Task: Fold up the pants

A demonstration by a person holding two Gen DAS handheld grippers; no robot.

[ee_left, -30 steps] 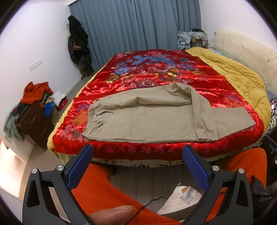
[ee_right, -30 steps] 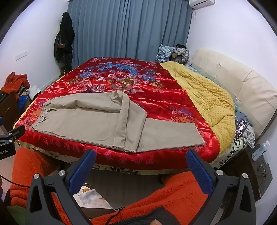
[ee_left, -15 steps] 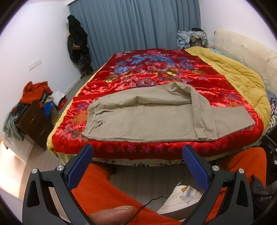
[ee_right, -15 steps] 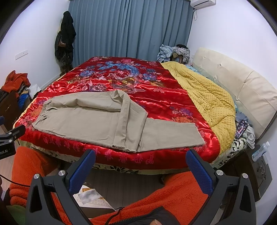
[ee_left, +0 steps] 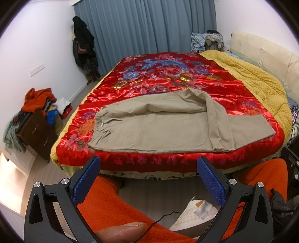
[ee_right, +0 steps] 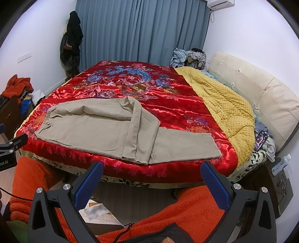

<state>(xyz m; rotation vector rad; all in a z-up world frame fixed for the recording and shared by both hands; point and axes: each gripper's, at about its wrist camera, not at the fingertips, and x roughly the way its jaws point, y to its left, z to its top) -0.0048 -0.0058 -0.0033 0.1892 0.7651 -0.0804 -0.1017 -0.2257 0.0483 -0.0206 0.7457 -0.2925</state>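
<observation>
Only the left view shows a thumb under the left gripper, whose blue fingers stand wide apart, holding nothing. Both views show the tan pants lying on the red bedspread near its front edge, one leg folded across. The right gripper is equally wide and holds nothing; its view alone shows a nightstand and an air conditioner.

Open gap before bed edge, pants unobstructed, quilt beside
</observation>
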